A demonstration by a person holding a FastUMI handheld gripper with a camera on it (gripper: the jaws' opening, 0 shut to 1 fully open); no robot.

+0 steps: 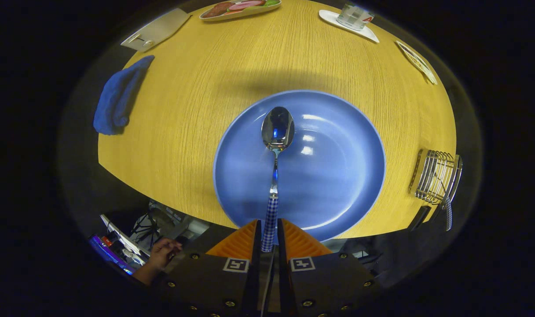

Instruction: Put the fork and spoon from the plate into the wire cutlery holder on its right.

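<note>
The gripper (pixel 269 237) clamps the spoon (pixel 276 132) above the centre plate (pixel 338 176); the wire holder (pixel 437 176) stands at right.

Gripper (pixel 269 233) with ribbed pads, dark bolted finger plates, two square black-and-white markers, brass-toned screws

Wood table (pixel 197 132) w/ blue plate (pixel 338 176), wire holder (pixel 434 176), blue cloth (pixel 115 101), 3 far dishes.

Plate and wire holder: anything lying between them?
No. In the gripper view, only bare wooden table separates the blue plate from the wire holder. Tongs grip the spoon.
</note>
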